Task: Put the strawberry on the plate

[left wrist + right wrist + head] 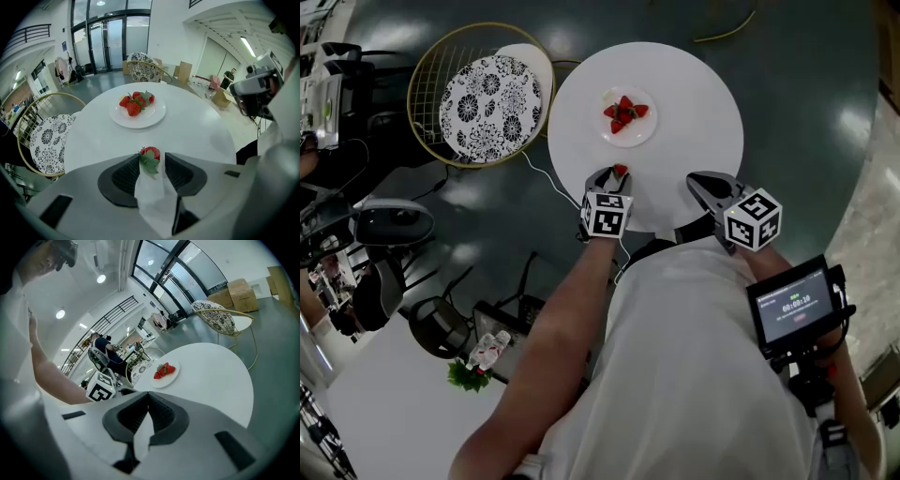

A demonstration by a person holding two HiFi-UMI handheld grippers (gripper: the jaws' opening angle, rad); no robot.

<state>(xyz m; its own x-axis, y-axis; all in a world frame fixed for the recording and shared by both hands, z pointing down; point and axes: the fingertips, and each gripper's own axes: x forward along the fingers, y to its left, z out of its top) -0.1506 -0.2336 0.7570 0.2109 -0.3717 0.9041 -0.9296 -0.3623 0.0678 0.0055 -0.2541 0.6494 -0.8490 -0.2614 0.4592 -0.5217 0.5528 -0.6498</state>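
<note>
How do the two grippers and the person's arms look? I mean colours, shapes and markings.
Both the left gripper and the right gripper have light grey bodies with dark, ribbed jaw pads. Each carries a white cube with black square markers. The person wears a white short-sleeved shirt.

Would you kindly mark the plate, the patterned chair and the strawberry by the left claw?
plate (158, 114), left gripper view, right rim.
strawberry (151, 152), left gripper view, red body.
patterned chair (490, 108), head view, seat middle.
</note>
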